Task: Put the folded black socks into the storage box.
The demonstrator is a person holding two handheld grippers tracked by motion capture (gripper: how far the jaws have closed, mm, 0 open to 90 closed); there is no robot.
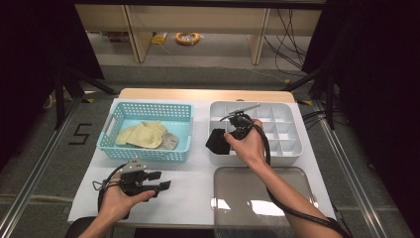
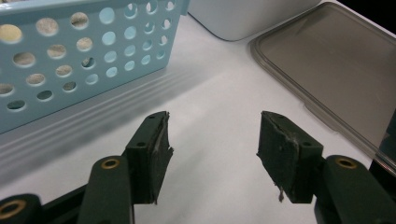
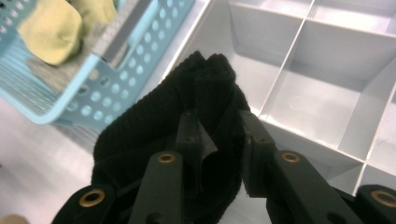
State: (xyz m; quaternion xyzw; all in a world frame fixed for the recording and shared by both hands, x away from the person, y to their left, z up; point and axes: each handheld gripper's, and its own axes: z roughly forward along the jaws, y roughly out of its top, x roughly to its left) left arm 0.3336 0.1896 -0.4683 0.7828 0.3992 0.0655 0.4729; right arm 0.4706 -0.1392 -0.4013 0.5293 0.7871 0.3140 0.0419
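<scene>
My right gripper (image 1: pixel 227 138) is shut on a black knitted cloth (image 1: pixel 217 141), which hangs over the left edge of a white divided box (image 1: pixel 287 144). In the right gripper view the black cloth (image 3: pixel 154 126) is bunched between the pads of the right gripper (image 3: pixel 217 123), above the box's empty compartments (image 3: pixel 327 79). My left gripper (image 1: pixel 162 180) rests on the white table cover in front of a light blue basket (image 1: pixel 148 154). In its own view the left gripper (image 2: pixel 212 135) stands open with nothing between its pads.
The basket holds yellow cloths (image 1: pixel 143 134) and a grey one (image 1: pixel 170 141). A clear lid (image 1: pixel 262 193) lies at the front right, in front of the box. In the left gripper view the basket wall (image 2: pixel 84 46) is close on the left and the lid (image 2: pixel 336 65) on the right.
</scene>
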